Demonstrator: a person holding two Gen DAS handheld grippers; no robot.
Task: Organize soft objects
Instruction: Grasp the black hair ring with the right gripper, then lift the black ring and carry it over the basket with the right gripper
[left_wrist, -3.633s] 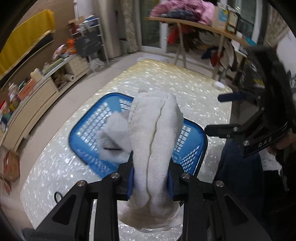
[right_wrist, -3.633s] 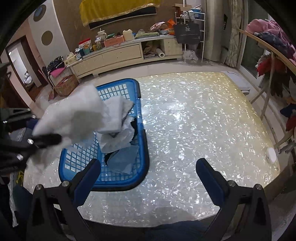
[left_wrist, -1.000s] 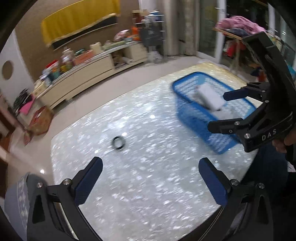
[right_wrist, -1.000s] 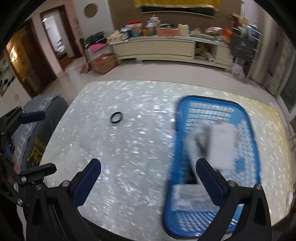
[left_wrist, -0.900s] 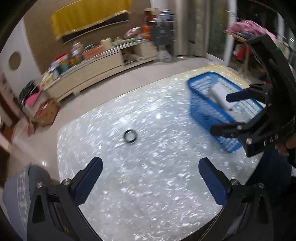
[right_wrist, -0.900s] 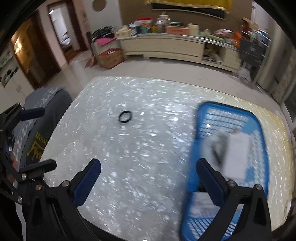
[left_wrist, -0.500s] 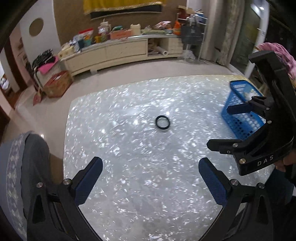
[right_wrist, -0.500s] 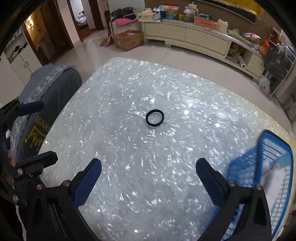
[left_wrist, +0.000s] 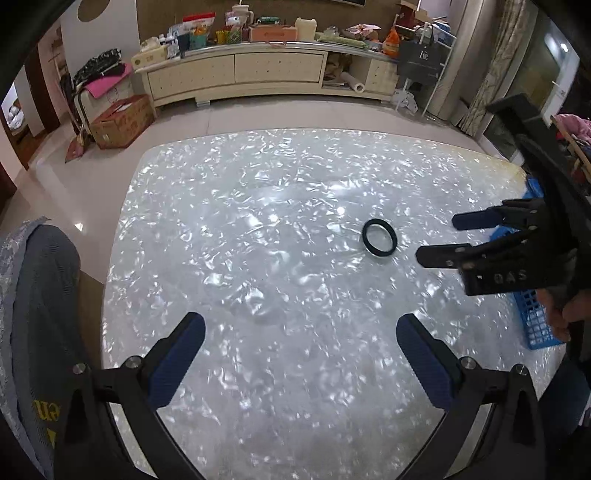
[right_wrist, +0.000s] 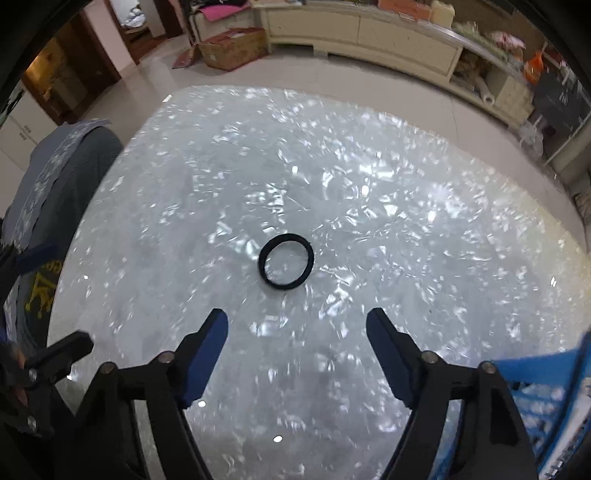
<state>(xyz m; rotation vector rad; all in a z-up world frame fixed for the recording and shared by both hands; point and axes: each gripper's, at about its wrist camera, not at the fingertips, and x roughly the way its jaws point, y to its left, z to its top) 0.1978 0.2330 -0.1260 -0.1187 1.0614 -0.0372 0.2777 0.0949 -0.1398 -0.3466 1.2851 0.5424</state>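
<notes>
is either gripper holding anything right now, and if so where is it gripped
Nothing is held. The left gripper and right gripper are both open and empty; the black ring lies untouched on the table.

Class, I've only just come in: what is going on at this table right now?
A person holds two grippers over a shimmering table. The right gripper is open and aimed at a small black ring lying flat on the table, not yet touching it. The left gripper is also open and holds nothing. A blue basket sits at the table's right edge.
</notes>
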